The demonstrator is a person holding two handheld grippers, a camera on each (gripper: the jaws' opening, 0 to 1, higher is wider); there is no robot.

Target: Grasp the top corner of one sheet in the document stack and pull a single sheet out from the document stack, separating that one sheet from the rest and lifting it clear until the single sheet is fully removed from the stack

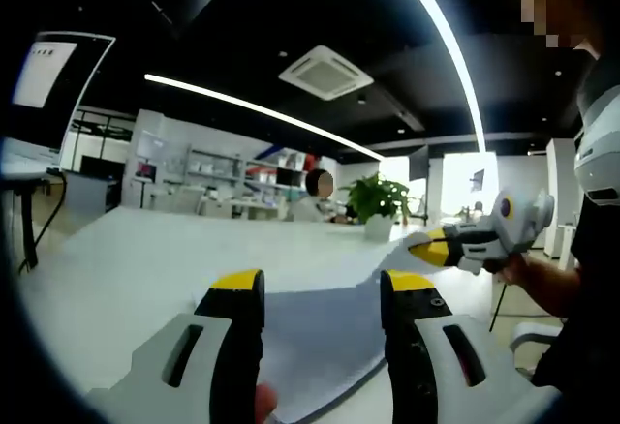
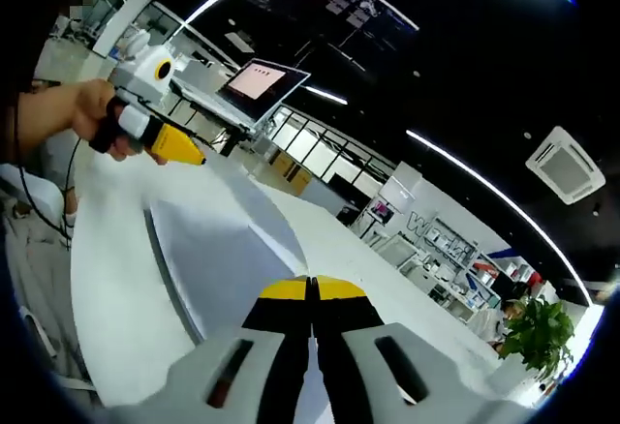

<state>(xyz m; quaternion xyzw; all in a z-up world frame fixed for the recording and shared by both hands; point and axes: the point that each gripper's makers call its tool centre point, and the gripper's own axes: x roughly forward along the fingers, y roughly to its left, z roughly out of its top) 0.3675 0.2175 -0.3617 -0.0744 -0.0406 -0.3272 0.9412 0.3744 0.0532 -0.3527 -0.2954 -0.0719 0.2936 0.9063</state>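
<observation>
White table [image 1: 116,279] bears document stack [image 1: 320,337]; left gripper [image 1: 320,293] jaws wide, right gripper [image 2: 311,288] pinching 1 sheet [image 2: 242,221].

A wide white desk [image 1: 126,259] is carrying the document stack [image 1: 320,332], which is lying flat on it, and a potted plant [image 1: 380,201] is standing at its far end.

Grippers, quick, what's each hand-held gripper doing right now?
Left hand-held gripper: open, jaws apart over the document stack, holding nothing.
Right hand-held gripper: shut, apparently pinching a sheet at its corner.
</observation>
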